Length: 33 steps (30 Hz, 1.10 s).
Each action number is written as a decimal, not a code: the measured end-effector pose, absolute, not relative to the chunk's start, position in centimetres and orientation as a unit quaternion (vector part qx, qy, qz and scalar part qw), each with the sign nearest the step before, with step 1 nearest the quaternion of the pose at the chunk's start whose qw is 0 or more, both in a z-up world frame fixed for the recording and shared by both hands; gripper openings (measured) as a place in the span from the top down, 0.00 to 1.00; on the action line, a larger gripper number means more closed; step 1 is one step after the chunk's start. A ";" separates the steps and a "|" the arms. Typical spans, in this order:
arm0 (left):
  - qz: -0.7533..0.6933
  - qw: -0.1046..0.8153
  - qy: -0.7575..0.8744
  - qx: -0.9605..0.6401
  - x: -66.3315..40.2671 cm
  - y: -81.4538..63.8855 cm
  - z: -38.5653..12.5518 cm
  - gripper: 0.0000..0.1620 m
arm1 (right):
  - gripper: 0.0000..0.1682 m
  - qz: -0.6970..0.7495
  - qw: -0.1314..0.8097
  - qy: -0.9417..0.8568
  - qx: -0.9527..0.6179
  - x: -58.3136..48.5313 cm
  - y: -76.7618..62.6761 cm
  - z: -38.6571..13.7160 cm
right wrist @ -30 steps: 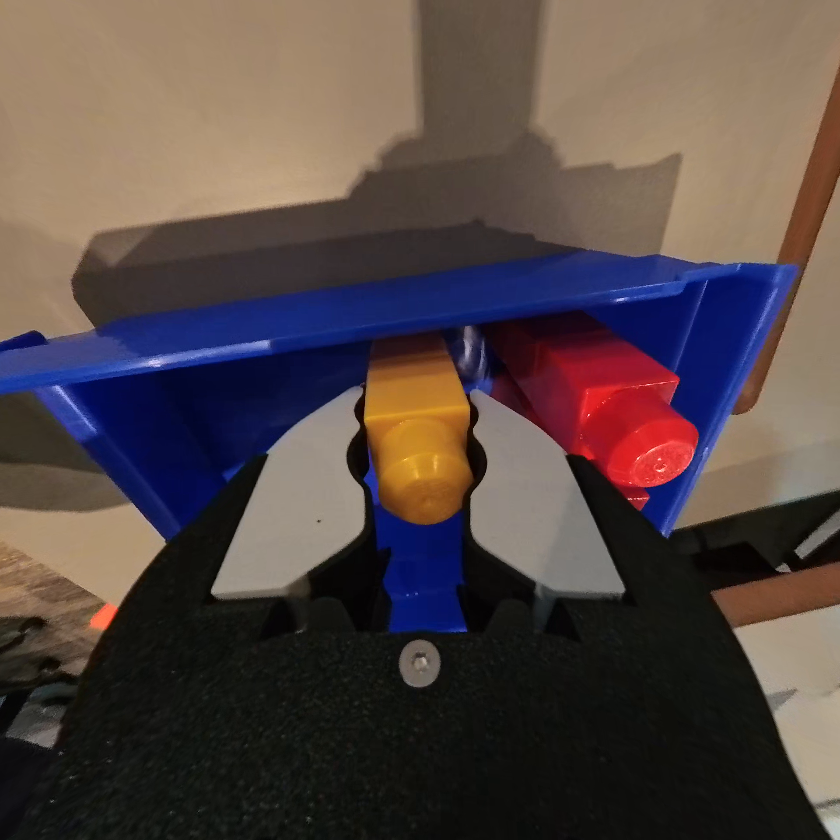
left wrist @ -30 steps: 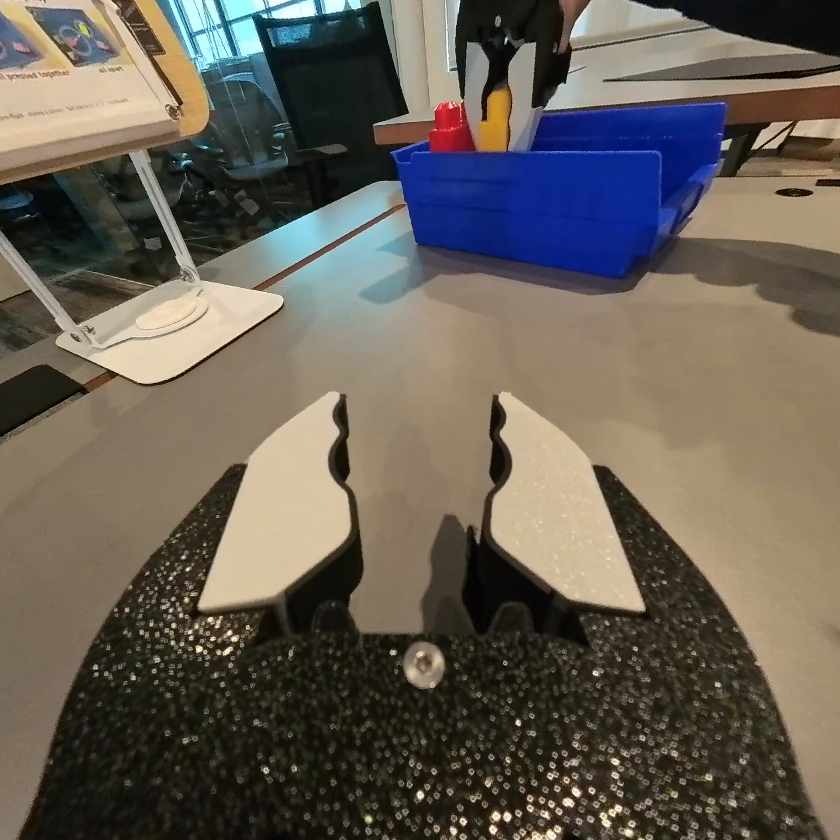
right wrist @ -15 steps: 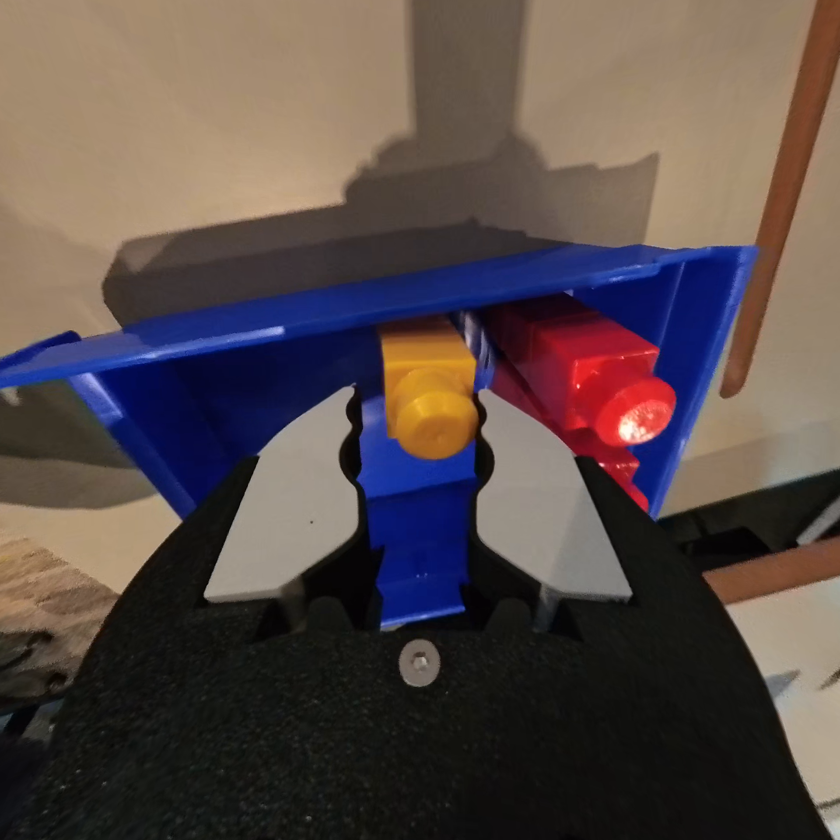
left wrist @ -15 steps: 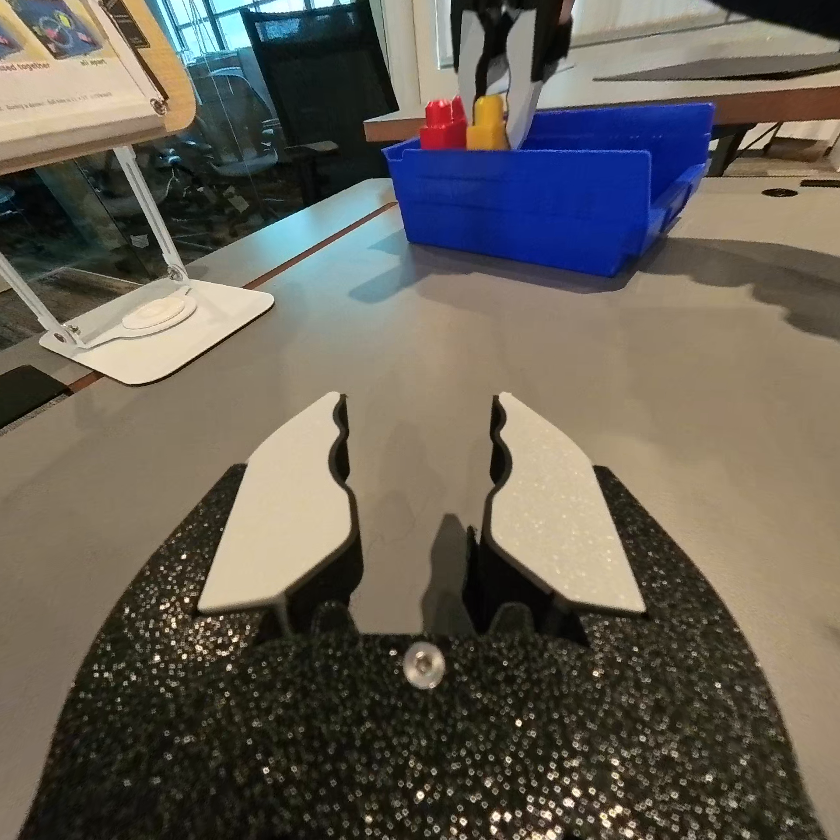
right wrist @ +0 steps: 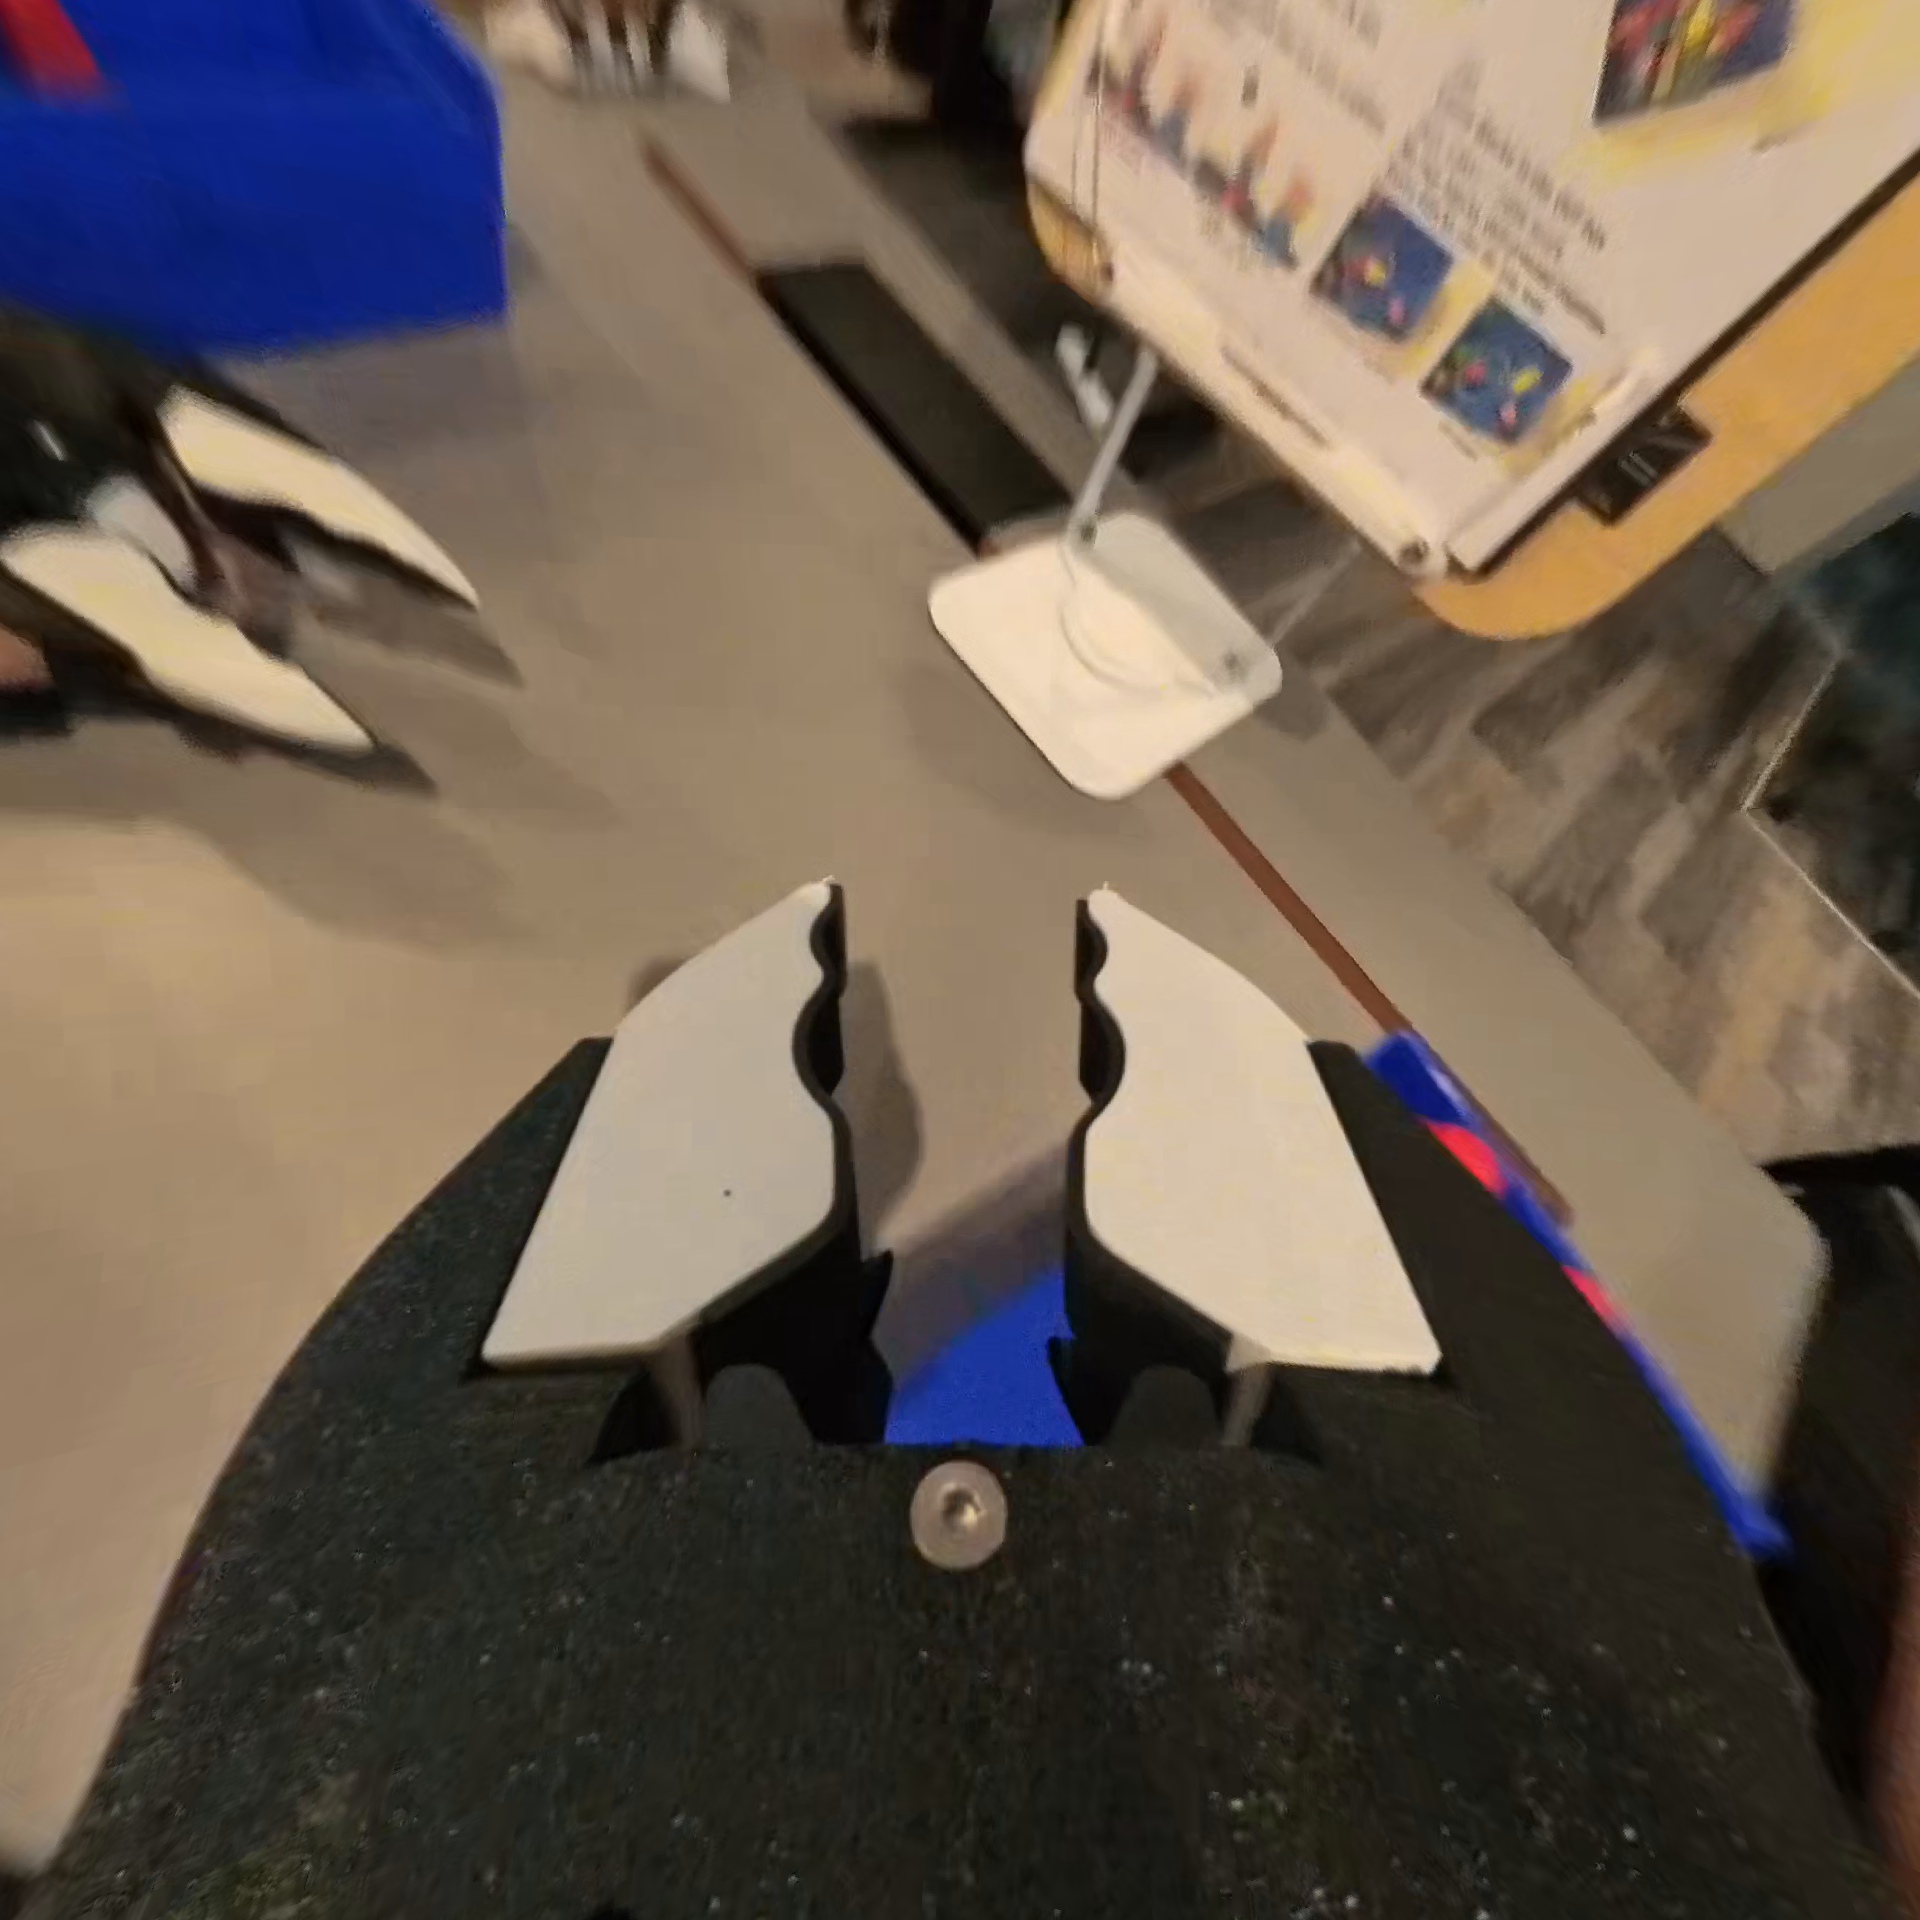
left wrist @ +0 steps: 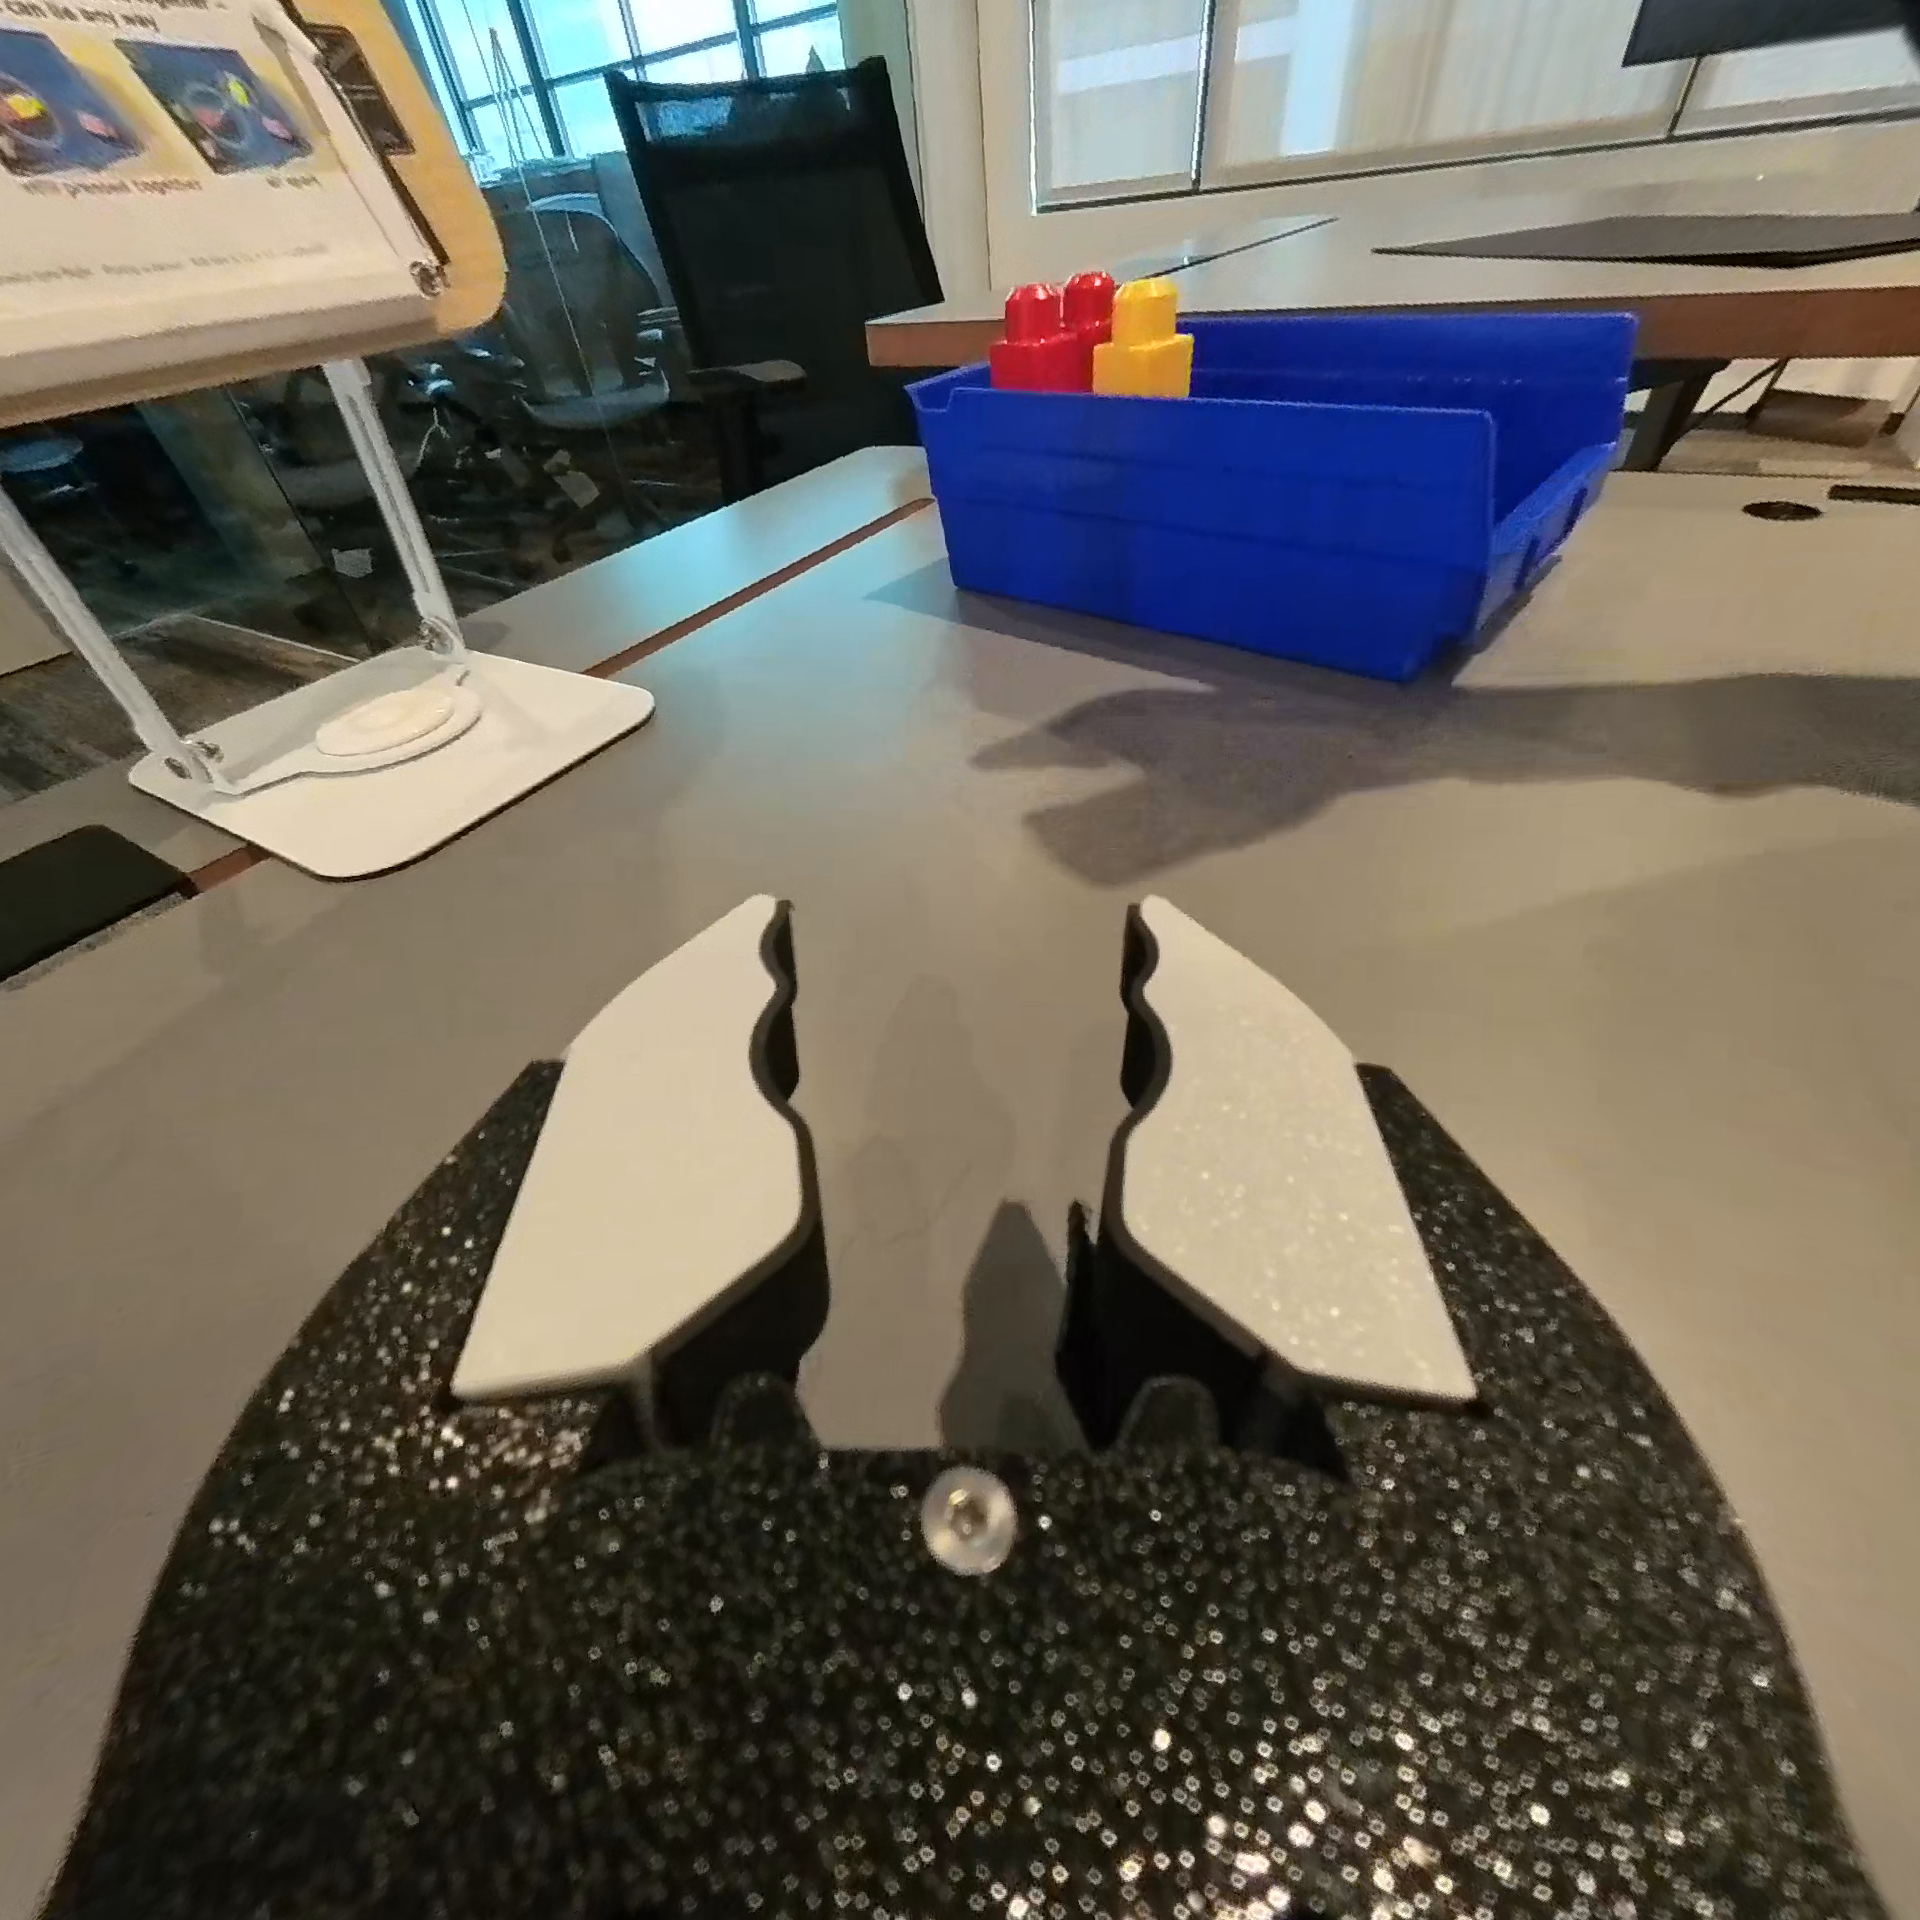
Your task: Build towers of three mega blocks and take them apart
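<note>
A red block point(left wrist: 1039, 338) and a yellow block point(left wrist: 1141, 338) stand side by side in the far left corner of the blue bin point(left wrist: 1226, 499). Their tops stick up above the rim. My left gripper point(left wrist: 956, 909) is open and empty, low over the grey table, well short of the bin. My right gripper point(right wrist: 961, 894) is open and empty above the table. A strip of the bin point(right wrist: 977, 1392) shows under it, with a bit of red at the bin's edge point(right wrist: 1475, 1153). The right wrist view is blurred. It shows the left gripper point(right wrist: 208, 582) at the upper left.
A white sign stand with a flat base point(left wrist: 416, 748) stands on the table's left side; it also shows in the right wrist view point(right wrist: 1101, 655). A brown seam point(right wrist: 1278, 894) runs along the table. A blurred blue shape point(right wrist: 239, 156) fills the upper left corner.
My right gripper opened off the yellow block, left it in the bin beside the red one, then lifted out and swung toward the sign stand. The left gripper stayed open and barely shifted.
</note>
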<state>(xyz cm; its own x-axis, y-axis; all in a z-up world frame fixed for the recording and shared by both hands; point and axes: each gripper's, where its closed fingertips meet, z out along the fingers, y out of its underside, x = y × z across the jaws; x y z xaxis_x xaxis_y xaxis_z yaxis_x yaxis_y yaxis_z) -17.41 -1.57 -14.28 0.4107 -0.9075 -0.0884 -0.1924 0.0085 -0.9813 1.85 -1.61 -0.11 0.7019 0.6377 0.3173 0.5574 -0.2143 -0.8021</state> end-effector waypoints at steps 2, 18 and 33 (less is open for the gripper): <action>-0.321 0.559 0.432 -0.630 -17.6 -1.5 -14.2 0.63 | 0.78 0.079 0.530 -0.361 -0.763 -1.9 -2.4 -2.1; -0.330 0.578 0.398 -0.632 -19.0 -0.9 -13.5 0.66 | 0.85 0.147 0.683 -0.220 -0.681 -10.2 -0.8 -12.4; -0.290 0.621 0.394 -0.612 -20.9 -1.0 -11.3 0.70 | 0.87 0.110 0.702 -0.250 -0.658 -10.7 -1.2 -12.4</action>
